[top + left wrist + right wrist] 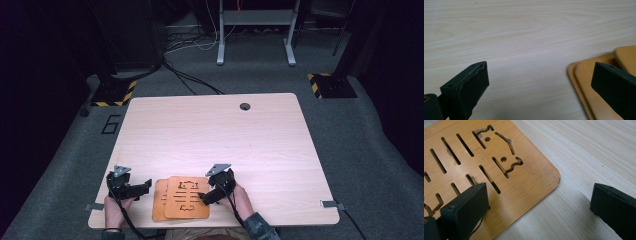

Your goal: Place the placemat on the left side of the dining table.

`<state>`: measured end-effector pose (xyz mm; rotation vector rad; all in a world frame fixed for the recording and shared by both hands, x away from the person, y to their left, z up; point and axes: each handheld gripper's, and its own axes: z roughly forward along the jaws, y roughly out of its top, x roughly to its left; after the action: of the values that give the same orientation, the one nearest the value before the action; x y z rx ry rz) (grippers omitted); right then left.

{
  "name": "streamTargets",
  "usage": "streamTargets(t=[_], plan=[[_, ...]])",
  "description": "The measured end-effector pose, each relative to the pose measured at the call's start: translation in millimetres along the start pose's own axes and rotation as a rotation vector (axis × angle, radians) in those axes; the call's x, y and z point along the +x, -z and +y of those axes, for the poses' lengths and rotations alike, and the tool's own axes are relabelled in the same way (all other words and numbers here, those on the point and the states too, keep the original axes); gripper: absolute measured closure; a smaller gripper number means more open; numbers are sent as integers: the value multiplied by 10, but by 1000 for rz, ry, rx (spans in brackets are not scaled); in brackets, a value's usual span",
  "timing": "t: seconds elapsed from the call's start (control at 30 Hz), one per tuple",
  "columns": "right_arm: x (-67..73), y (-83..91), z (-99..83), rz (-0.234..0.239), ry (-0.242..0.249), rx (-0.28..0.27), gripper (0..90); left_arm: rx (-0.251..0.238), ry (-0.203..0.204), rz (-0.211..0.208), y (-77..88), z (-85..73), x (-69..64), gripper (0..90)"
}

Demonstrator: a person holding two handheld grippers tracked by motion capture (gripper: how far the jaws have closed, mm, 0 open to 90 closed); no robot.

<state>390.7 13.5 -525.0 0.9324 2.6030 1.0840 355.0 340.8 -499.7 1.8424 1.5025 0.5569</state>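
Near the table's front edge lies a stack of thin wooden boards (pixel 186 197); the top board (pixel 499 157) has slots and a cut-out figure, and the lower ones (pixel 594 95) stick out a little to the left. My left gripper (pixel 146 188) rests on the table just left of the stack, open, its jaws (pixel 540 80) wide apart with one over the stack's edge. Resting at the stack's right side is my right gripper (pixel 202 198), also open (pixel 539 205); one jaw hovers over the top board's corner and the other over bare table.
The light wooden table (pixel 215 135) has a cable hole (pixel 244 106) at its far edge and metal clips (pixel 330 203) at the front corners. Beyond it on the grey floor are a desk frame (pixel 255 30), cables and striped stand bases (pixel 115 92).
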Motion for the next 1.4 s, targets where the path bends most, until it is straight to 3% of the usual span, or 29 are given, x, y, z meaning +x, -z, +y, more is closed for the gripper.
streamTargets(t=[0.27,0.33,0.83,1.1,1.4], plan=[[-1,0,-2,0,2,-2,9,8,-50,-71,21,-19,-279,16],[-1,0,-2,0,2,-2,9,19,-79,-99,15,-18,-375,17],[-3,1,-4,0,4,-2,9,62,-123,-211,-111,-21,-753,16],[-3,1,-5,1,4,-3,9,128,-129,-220,-160,-19,-853,53],[-4,1,-6,1,6,-4,9,144,-127,-227,-217,-22,-913,88]])
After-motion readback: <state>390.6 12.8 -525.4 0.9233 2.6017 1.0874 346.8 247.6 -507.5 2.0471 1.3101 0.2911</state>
